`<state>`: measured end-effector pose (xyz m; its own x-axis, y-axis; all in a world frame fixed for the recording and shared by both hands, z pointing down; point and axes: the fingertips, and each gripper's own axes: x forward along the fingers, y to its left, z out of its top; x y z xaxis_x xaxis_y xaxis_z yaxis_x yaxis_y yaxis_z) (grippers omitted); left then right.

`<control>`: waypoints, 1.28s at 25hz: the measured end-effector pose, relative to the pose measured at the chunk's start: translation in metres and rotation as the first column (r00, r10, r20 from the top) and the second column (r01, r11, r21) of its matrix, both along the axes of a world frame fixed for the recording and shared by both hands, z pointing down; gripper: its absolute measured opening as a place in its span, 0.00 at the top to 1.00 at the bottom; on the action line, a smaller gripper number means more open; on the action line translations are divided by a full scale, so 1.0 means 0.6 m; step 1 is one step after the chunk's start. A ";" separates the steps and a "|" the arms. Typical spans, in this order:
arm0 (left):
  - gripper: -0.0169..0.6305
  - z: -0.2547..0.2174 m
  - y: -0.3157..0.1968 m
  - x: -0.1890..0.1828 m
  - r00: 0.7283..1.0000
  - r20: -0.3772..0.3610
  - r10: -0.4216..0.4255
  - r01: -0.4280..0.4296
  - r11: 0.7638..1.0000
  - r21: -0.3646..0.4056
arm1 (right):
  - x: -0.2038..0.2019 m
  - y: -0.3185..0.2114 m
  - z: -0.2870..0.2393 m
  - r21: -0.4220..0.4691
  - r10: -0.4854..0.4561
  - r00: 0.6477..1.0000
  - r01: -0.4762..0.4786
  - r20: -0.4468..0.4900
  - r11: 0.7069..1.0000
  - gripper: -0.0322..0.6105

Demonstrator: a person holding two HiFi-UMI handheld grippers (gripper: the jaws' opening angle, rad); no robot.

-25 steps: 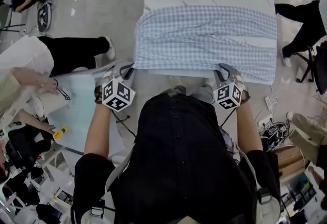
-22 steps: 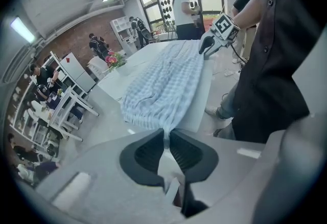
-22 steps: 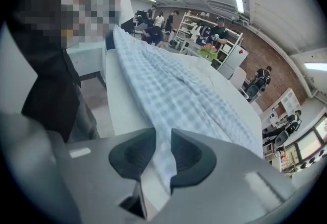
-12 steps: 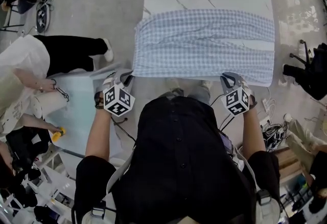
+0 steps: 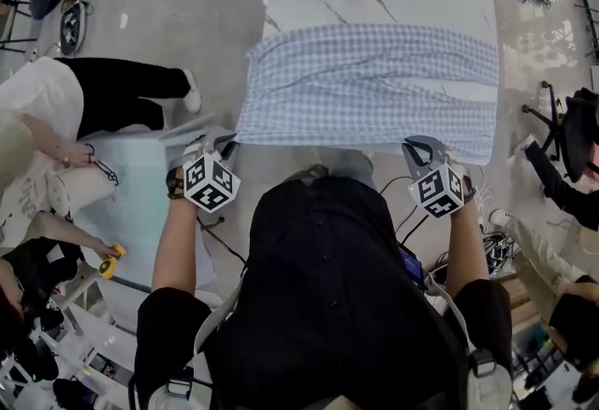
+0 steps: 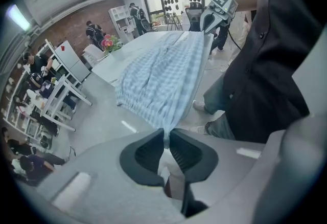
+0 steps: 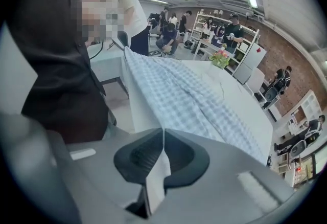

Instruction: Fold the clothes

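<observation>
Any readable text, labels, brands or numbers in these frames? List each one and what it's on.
No readable text anywhere.
Left marker cube: black-and-white square patterns only, no letters or digits.
Right marker cube: the same, patterns only.
Checked cloth: no label or print visible.
Background shelves: any print is too small and blurred to read.

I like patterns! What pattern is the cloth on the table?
Blue and white checks on the cloth, best in head view.
</observation>
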<state>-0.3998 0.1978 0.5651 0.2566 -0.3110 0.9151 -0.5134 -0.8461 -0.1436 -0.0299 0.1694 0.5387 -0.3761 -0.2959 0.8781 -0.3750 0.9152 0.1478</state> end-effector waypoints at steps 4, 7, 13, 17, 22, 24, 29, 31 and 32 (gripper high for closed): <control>0.91 -0.016 -0.026 0.020 0.999 -0.035 0.022 -0.023 0.999 -0.045 | 0.008 -0.075 -0.049 0.086 -0.023 0.999 0.025 -0.023 0.996 0.93; 0.91 -0.036 -0.071 0.028 0.999 -0.052 0.011 -0.012 1.000 -0.023 | 0.010 -0.139 -0.080 0.135 -0.044 0.998 0.049 -0.043 0.990 0.93; 0.91 -0.060 -0.164 0.019 1.000 -0.021 -0.007 0.006 1.000 -0.013 | -0.002 -0.248 -0.092 0.139 -0.076 0.995 0.084 -0.066 0.987 0.93; 0.91 -0.068 -0.208 0.008 1.000 -0.005 -0.026 0.026 0.999 -0.036 | -0.013 -0.300 -0.081 0.108 -0.100 0.993 0.107 -0.069 0.988 0.93; 0.91 -0.052 -0.262 0.002 0.997 -0.014 -0.077 0.076 0.994 -0.074 | -0.024 -0.368 -0.050 0.070 -0.134 0.988 0.139 -0.076 0.988 0.93; 0.91 -0.041 -0.281 -0.001 0.996 -0.011 -0.090 0.089 0.992 -0.088 | -0.028 -0.390 -0.036 0.052 -0.143 0.986 0.147 -0.081 0.988 0.93; 0.91 -0.014 -0.321 -0.010 0.996 0.018 -0.090 0.092 0.984 -0.152 | -0.037 -0.433 0.001 -0.006 -0.171 0.981 0.171 -0.090 0.985 0.93; 0.91 0.005 -0.329 -0.011 0.995 0.030 -0.091 0.095 0.976 -0.195 | -0.039 -0.441 0.021 -0.036 -0.186 0.978 0.184 -0.095 0.982 0.93; 0.90 0.016 -0.332 -0.012 0.995 0.034 -0.096 0.101 0.971 -0.215 | -0.040 -0.445 0.031 -0.047 -0.194 0.976 0.190 -0.098 0.981 0.93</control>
